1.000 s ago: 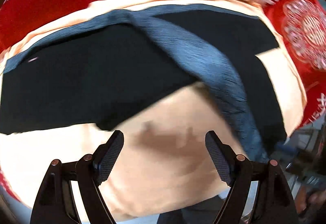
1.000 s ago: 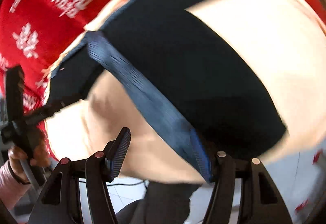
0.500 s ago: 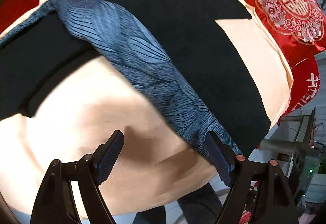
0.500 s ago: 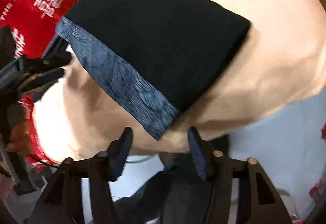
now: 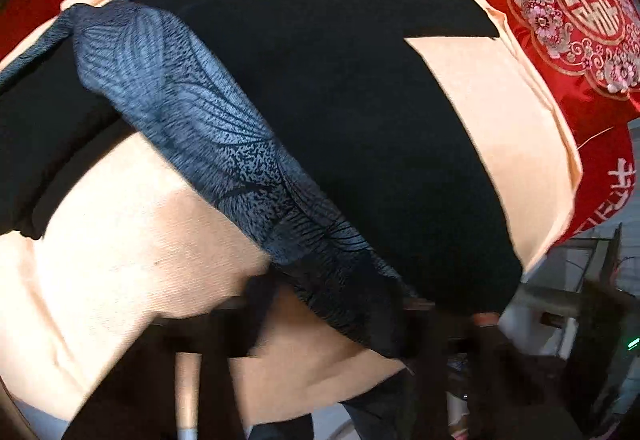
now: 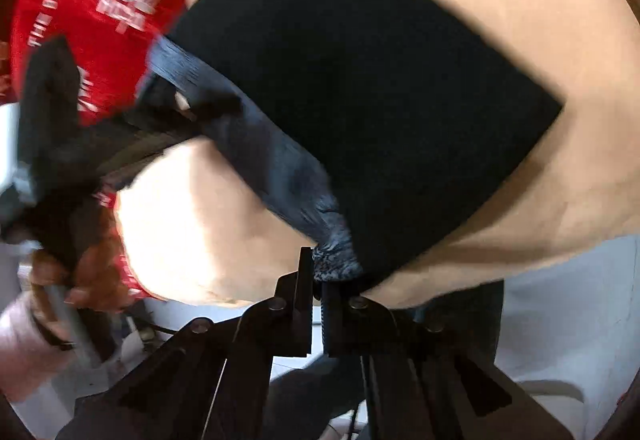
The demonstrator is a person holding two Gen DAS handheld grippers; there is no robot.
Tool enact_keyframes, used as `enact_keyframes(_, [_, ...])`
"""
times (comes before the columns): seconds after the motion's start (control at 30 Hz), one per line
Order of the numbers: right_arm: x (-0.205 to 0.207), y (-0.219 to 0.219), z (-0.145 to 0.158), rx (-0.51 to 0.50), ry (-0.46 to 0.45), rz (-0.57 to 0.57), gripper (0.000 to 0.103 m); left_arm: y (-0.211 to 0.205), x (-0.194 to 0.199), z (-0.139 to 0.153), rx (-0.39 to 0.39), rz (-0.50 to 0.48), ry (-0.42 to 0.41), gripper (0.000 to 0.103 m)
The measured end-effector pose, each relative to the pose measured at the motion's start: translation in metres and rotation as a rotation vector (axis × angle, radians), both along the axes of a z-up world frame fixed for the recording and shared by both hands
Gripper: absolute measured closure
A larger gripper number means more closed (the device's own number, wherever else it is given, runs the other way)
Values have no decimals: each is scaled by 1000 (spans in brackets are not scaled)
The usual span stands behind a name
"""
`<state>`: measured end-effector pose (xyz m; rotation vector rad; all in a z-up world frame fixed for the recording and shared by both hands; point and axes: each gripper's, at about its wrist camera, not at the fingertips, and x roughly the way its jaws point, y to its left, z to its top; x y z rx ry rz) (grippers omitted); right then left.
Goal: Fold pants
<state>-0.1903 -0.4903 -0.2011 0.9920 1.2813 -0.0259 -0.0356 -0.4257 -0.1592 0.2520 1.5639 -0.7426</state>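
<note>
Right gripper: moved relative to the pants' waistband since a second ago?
Yes. The right gripper has come in along the grey waistband to its near corner, by the peach cover's edge, and shut on it.

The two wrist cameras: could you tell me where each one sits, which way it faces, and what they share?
Left wrist: on the left gripper, facing steeply down at the pants; own blurred, closing fingers show.
Right wrist: on the right gripper, shut on the waistband; the left hand shows.
Shared: the pants, the peach cover.
</note>
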Motion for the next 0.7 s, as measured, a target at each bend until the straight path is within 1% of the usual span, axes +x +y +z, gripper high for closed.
enact_keyframes(0.07, [9, -15, 27, 6, -54, 11, 101, -2, 7, 9, -27, 33, 25, 74])
enact_keyframes(0.13, [25, -36, 59, -20, -112, 31, 101, -7, 15, 28, -56, 47, 7, 74])
enact_keyframes(0.27, [71, -97, 113, -86, -211, 51, 101, -36, 43, 72, -122, 46, -100, 74])
enact_keyframes(0.37, [111, -148, 133, -125, -246, 47, 101, -55, 64, 97, -118, 38, -220, 72])
enact_keyframes(0.4, [121, -165, 136, -138, -248, 50, 101, -58, 69, 101, -110, 37, -244, 66])
enact_keyframes(0.43, [136, -181, 137, -149, -248, 52, 101, -61, 76, 107, -90, 49, -290, 36])
enact_keyframes(0.47, [154, -194, 138, -157, -242, 55, 101, -61, 81, 110, -82, 74, -327, 17])
enact_keyframes(0.5, [166, -205, 137, -163, -236, 60, 101, -57, 86, 115, -77, 105, -364, 17])
enact_keyframes(0.57, [193, -228, 134, -197, -226, 79, 100, -52, 95, 113, -51, 126, -367, 17])
enact_keyframes(0.6, [206, -235, 133, -213, -223, 89, 100, -52, 98, 108, -27, 141, -366, 17])
enact_keyframes(0.7, [245, -266, 117, -234, -197, 81, 98, -44, 111, 85, 65, 184, -360, 17])
